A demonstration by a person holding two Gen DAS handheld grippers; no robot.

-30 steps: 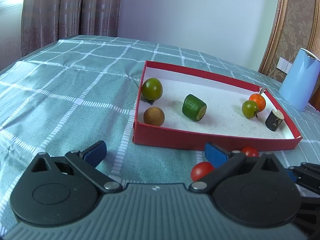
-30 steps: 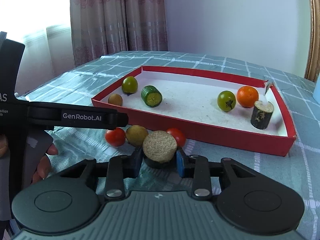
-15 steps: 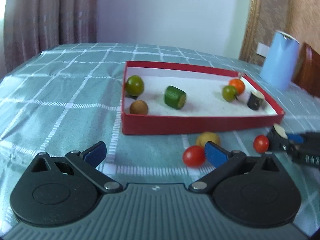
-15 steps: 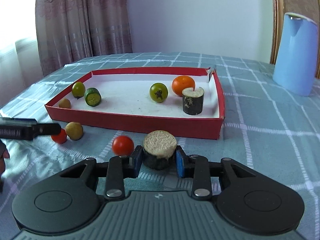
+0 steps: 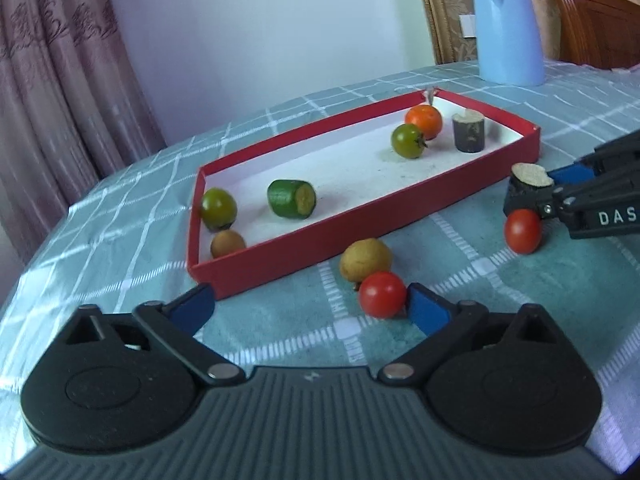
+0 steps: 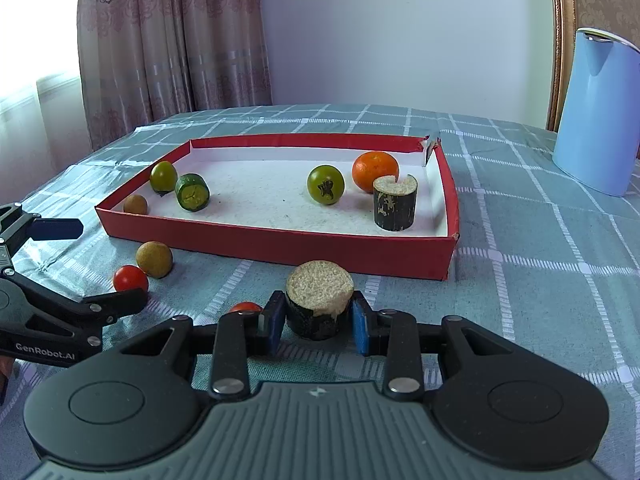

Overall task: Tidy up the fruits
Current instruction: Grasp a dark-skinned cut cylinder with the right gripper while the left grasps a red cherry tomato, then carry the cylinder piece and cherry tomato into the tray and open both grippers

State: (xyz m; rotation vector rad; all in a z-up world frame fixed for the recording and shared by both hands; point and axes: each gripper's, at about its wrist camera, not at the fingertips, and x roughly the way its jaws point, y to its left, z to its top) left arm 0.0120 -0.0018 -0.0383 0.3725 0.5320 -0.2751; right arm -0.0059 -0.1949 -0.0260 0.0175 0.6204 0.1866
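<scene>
Right wrist view: right tongs (image 6: 317,322) clamped on dark cut stub (image 6: 319,300); red tray (image 6: 280,242) at 12 o'clock. Left tongs (image 5: 310,308) spread wide, holding nothing; red tomato (image 5: 382,294) beside its right pad.

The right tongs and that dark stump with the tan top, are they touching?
Touching. The right wrist view shows both blue pads of the right tongs pressed against the sides of the dark stump, with no gap on either side.

Blue jug (image 6: 596,112) on checked tablecloth (image 6: 540,248); curtains (image 6: 168,48), wooden chair (image 5: 592,20) behind.
</scene>
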